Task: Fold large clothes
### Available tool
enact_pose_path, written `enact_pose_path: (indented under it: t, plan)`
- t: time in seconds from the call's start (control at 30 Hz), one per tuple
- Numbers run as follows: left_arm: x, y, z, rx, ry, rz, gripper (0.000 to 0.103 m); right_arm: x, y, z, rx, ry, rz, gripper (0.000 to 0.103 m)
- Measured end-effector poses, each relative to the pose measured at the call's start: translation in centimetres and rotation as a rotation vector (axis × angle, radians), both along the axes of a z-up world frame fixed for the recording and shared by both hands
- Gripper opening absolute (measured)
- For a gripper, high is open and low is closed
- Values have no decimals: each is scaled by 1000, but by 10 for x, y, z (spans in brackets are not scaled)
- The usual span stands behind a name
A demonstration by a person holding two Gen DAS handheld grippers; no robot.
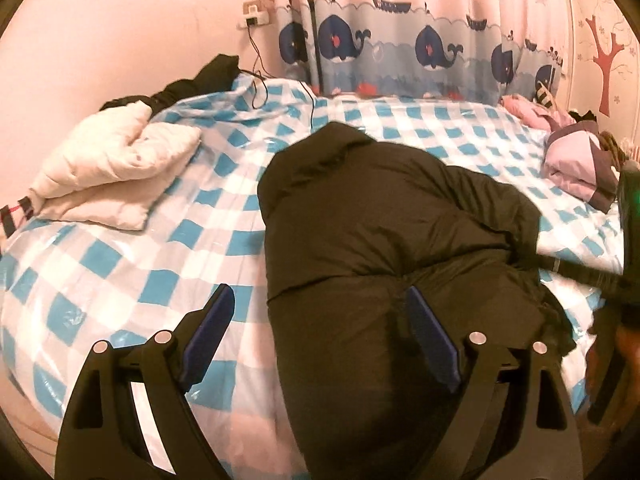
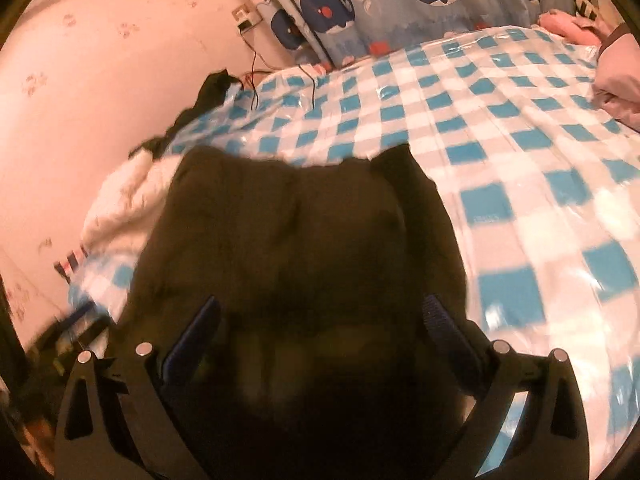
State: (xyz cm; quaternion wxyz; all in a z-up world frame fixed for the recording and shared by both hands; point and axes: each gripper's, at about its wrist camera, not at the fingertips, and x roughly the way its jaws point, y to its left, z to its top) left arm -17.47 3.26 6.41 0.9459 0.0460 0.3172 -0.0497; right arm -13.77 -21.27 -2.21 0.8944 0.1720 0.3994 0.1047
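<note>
From the left wrist camera I see my left gripper (image 1: 320,316) spread wide, its blue-padded fingers (image 1: 430,332) apart, one over the checked bed cover (image 1: 132,280) and the other over the near end of the black padded coat (image 1: 384,216). Nothing is clamped between them. The coat lies bunched across the middle of the bed, puffed and creased, with one end running off toward the bottom of the view. At the right edge of that view a dark shape (image 1: 628,240) looks like my other gripper, though I cannot be sure from so little of it.

The right wrist camera is blurred. My right gripper (image 2: 320,328) also stands wide, and the coat (image 2: 296,236) fills the space between and ahead of its fingers (image 2: 448,332); whether the fabric touches the pads I cannot tell.

A folded white puffy jacket (image 1: 108,172) rests on the bed near the left wall, well apart from the coat. A lilac garment (image 1: 576,164) sits at the far right. Behind the bed hangs a whale-print curtain (image 1: 400,44), and a wall socket (image 1: 254,14) with a cable trailing onto the cover
</note>
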Motion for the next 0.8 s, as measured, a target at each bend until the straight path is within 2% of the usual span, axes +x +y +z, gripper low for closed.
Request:
enact_pose_path:
  t: [0.03,0.07,0.13,0.2,0.33,0.5,0.6,0.8]
  plan:
    - [-6,0,5,6,-8,1,85,-1,3,-17,-26,72,10,97]
    - [-12,0,10,10,-13,-2,85,0,3,-31,-11,137,29,98]
    - [-23,0,18,15,-14,-9,86,-6,-4,-37,23,174,5,98]
    - [-34,-2,26,23,-13,-17,87,-15,-5,-22,3,155,0,97]
    - [-61,-3,39,34,-7,-24,90,-52,8,29,-99,58,36,97]
    - [-87,-9,48,35,12,-28,90,-99,32,78,-199,34,58,97]
    - [-100,-12,50,29,29,-28,91,-115,47,92,-258,34,60,97]
    - [-112,-13,46,0,84,-24,92,-127,71,102,-320,19,73,97]
